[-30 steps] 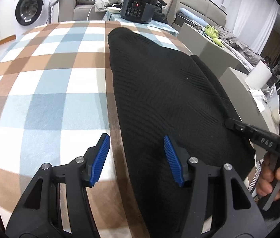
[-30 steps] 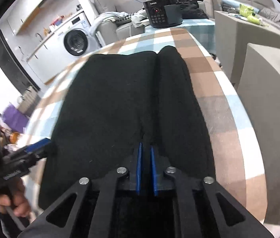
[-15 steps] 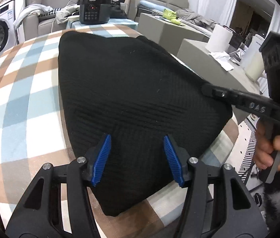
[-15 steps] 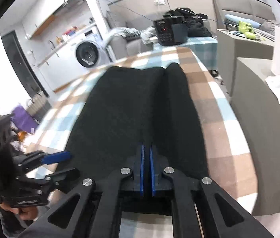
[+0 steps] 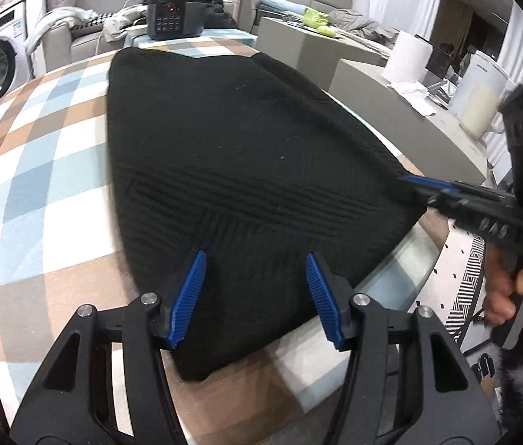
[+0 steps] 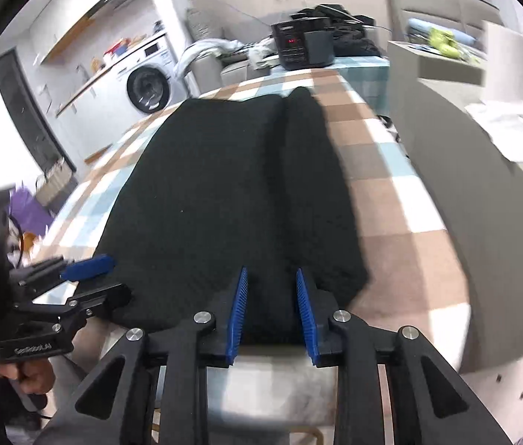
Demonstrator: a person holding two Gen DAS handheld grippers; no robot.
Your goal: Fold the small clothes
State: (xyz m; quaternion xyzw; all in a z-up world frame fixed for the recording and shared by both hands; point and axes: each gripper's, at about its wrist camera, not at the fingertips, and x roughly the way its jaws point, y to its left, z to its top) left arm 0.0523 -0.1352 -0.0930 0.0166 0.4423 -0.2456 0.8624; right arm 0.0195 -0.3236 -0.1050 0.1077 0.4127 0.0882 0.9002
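one black knit garment lies flat on the checked tablecloth, its near end reaching the near edge of the table. the left gripper hangs spread over that end, gripping nothing. the right gripper has just been opening; its jaws stand apart with the hem between them, unpinched.

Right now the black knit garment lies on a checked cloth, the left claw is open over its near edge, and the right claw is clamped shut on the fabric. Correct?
Not quite. The right claw is not clamped: the right wrist view shows its pads apart, jaws having just opened, the black knit garment lying loose between them. The checked cloth and the open left claw are as you say.
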